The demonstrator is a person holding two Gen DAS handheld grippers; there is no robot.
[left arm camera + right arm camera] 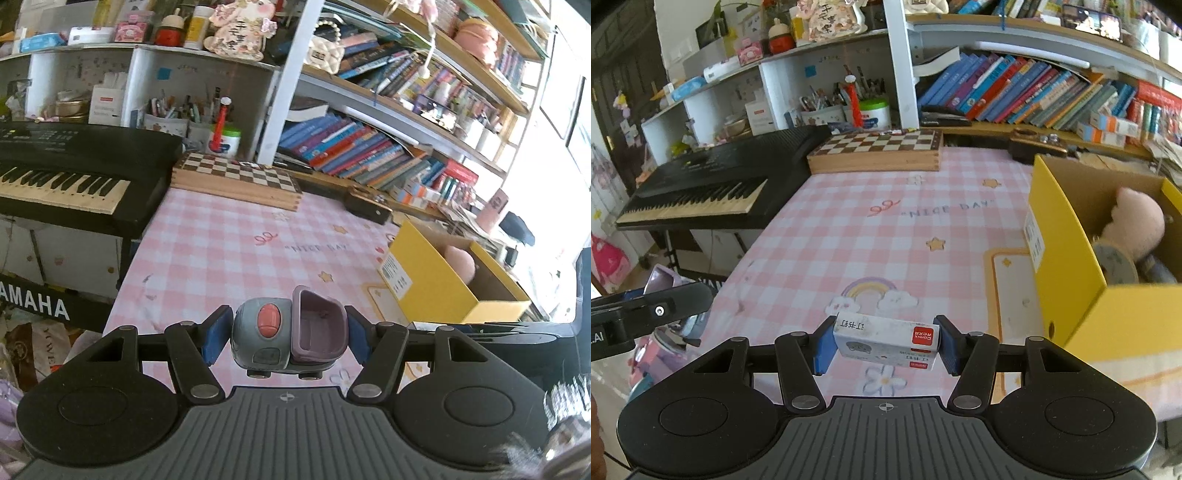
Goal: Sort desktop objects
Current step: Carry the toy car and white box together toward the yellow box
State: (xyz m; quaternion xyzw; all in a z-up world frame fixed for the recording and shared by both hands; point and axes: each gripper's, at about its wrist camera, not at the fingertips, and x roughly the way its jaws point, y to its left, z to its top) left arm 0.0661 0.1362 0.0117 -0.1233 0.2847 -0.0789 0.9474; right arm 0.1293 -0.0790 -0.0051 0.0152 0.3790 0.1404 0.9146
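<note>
Toy truck (290,334), grey plastic with a lilac open bucket and one coral button, hangs gripped between the left gripper (284,334) pads above the near edge of the pink checked tablecloth (229,243). One white staple box (886,345) with a red label sits clamped in the right gripper (885,345). Cloth ahead lies open. One yellow cardboard box (1071,288) stands right, holding one pink plush toy (1137,221). One wooden chessboard (875,151) far, one black keyboard (713,184) left.

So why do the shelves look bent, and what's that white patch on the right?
Left wrist view: the wide lens curves the bookshelves, and daylight washes out the right edge. Right wrist view: the same bending; the yellow box is slightly blurred, while the small white box looks sharp.
</note>
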